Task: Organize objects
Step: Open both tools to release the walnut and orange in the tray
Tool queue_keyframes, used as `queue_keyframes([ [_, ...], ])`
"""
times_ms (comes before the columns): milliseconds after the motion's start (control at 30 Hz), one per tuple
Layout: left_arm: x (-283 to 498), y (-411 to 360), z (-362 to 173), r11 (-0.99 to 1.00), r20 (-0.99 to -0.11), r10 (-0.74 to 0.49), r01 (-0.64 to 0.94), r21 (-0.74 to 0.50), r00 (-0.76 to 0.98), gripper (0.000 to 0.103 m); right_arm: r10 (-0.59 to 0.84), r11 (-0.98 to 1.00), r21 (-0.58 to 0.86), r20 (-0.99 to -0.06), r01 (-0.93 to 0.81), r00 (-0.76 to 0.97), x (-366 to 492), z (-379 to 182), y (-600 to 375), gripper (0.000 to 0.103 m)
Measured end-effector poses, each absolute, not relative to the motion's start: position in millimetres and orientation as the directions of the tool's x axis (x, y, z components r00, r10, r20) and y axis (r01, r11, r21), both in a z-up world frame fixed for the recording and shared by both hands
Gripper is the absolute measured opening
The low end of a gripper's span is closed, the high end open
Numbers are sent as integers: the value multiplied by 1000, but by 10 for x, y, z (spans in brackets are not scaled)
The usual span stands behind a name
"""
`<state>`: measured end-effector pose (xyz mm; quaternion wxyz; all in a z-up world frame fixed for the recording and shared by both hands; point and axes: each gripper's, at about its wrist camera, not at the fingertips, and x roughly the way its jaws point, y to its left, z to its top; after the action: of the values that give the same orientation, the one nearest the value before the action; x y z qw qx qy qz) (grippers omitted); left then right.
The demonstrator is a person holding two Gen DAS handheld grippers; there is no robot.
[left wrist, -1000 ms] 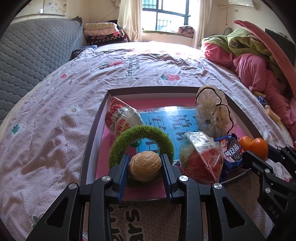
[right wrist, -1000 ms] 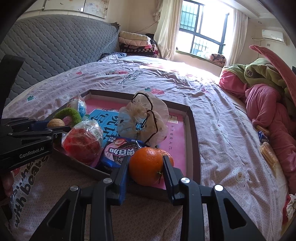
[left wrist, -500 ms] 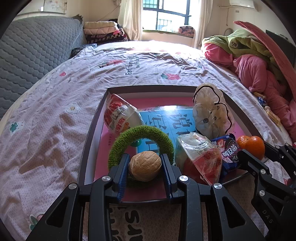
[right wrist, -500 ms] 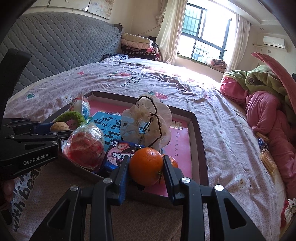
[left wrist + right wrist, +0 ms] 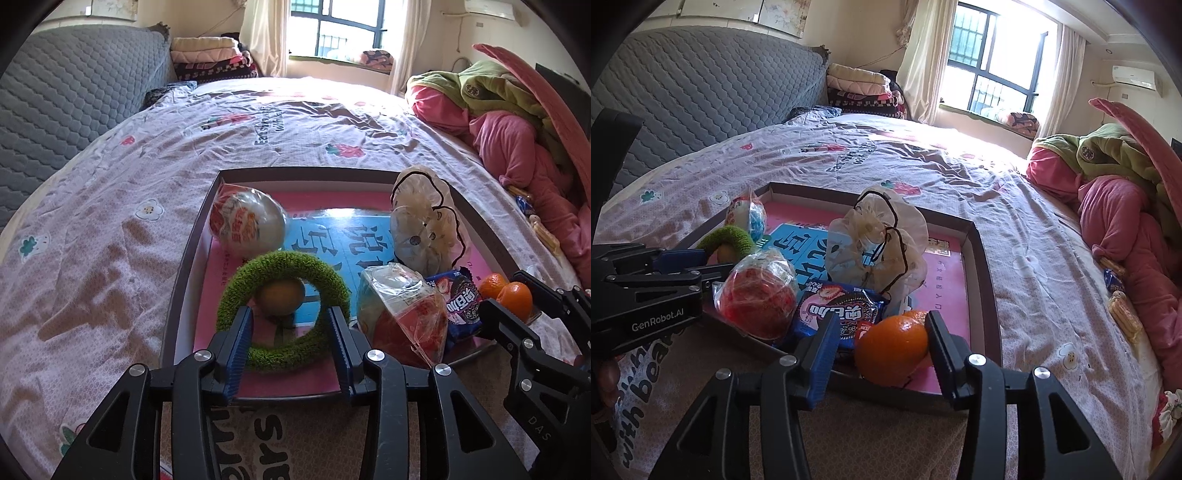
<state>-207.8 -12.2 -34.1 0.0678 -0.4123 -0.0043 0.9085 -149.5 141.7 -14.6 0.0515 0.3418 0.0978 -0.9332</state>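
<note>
A pink tray with a dark rim point(image 5: 184, 266) lies on the bed. My left gripper point(image 5: 290, 332) is open; a walnut point(image 5: 281, 297) lies inside a green fuzzy ring point(image 5: 284, 273) in the tray just beyond its fingers. My right gripper point(image 5: 881, 339) is open; an orange point(image 5: 892, 349) rests in the tray between its fingers, against the right one, with a second orange point(image 5: 916, 315) behind. The tray also holds a wrapped red and white ball point(image 5: 245, 225), a red item in clear plastic point(image 5: 402, 321), a blue cookie pack point(image 5: 838, 314) and a sheer pouch point(image 5: 879, 243).
A grey quilted headboard point(image 5: 70, 103) runs along the left. Pink and green bedding point(image 5: 1123, 199) is piled at the right, with small snack packs point(image 5: 1119, 295) beside it. Folded blankets point(image 5: 860, 88) are stacked by the window. Flowered bedsheet surrounds the tray.
Both grippers have opened. The left let go of the walnut, which now lies inside the green ring. The right let go of the orange, which now rests in the tray.
</note>
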Motion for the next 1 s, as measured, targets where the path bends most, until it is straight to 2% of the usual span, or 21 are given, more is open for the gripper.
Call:
queue_keyframes([
  [167, -2060, -141, -323, -991, -749, 128, -117, -68, -650, 53, -24, -979, -141, -647, 150, -762, -1489, -126, 1451, 50],
  [400, -2018, -153, -286, -991, -745, 129, -112, -73, -654, 53, -23, -981, -133, -647, 142, -762, -1483, -96, 1471, 52],
  [1000, -1868, -205, 85, -988, -709, 152, -106, -109, -688, 65, -38, -985, -108, -619, 133, -785, -1438, 169, 1511, 61],
])
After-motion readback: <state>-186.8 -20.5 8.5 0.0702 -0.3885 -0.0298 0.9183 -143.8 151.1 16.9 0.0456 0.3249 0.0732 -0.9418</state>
